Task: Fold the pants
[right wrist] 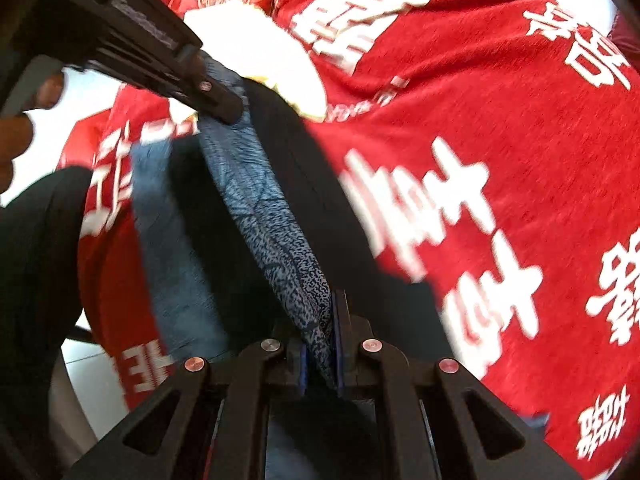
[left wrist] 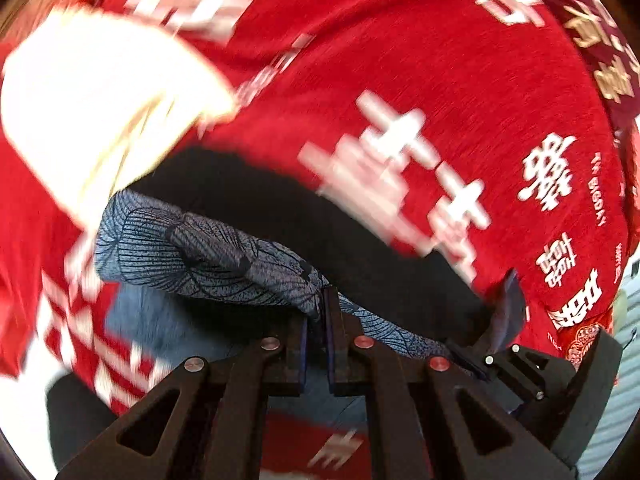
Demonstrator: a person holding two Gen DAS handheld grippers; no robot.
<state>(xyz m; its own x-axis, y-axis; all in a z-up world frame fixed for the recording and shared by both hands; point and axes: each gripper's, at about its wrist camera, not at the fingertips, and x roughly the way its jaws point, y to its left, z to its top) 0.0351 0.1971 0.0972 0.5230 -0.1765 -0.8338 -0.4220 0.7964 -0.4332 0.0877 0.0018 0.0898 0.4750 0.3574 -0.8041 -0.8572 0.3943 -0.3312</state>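
Note:
The pants (left wrist: 192, 256) are blue-grey cloth with a dark line pattern, and one edge is pulled taut between my two grippers. My left gripper (left wrist: 322, 304) is shut on that edge, with cloth bunched to the left of its fingers. In the same view my right gripper (left wrist: 486, 354) shows at lower right, with a dark corner of cloth sticking up from it. In the right wrist view my right gripper (right wrist: 326, 320) is shut on the pants (right wrist: 256, 200), which run up to the left gripper (right wrist: 236, 114). The rest of the garment hangs blurred below the taut edge.
A red cloth (left wrist: 400, 60) printed with white characters covers the surface under the pants (right wrist: 520, 120). A pale, overexposed object (left wrist: 92, 92) lies on it at the far side (right wrist: 256, 40). A person's hand (right wrist: 20, 132) holds the left gripper's handle. Pale floor (right wrist: 80, 360) shows at lower left.

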